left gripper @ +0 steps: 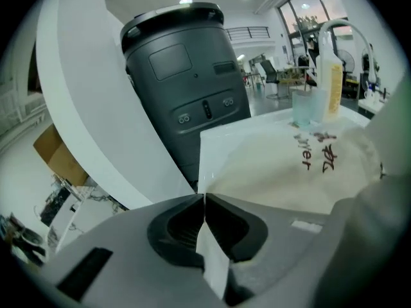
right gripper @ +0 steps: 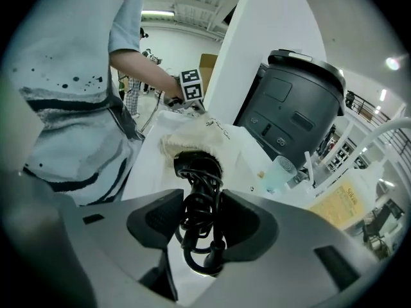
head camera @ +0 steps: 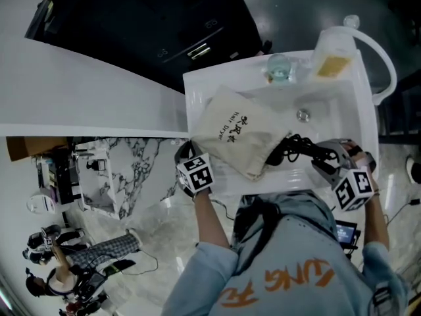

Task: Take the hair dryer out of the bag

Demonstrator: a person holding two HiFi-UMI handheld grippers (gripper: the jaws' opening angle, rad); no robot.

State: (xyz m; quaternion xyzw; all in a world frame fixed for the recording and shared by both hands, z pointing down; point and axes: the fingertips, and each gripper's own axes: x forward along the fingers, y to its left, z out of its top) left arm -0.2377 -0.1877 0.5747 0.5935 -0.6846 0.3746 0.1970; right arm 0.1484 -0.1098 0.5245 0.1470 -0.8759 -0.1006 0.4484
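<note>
Left gripper [left gripper: 204, 201]: jaws pinched tight on a corner of the cream cloth bag with dark lettering [head camera: 237, 133], which lies flat on the white washbasin [head camera: 358, 104]. Black hair dryer [right gripper: 199, 172], black cord coiled round it, sticks out of the bag's mouth. Right gripper [right gripper: 200, 220]: jaws partway apart, clamped on the cord-wrapped body.

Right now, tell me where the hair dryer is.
The hair dryer lies right of centre in the head view on the white sink top, sticking out of the mouth of the cloth bag, its coiled cord clamped in the right hand-held gripper.
</note>
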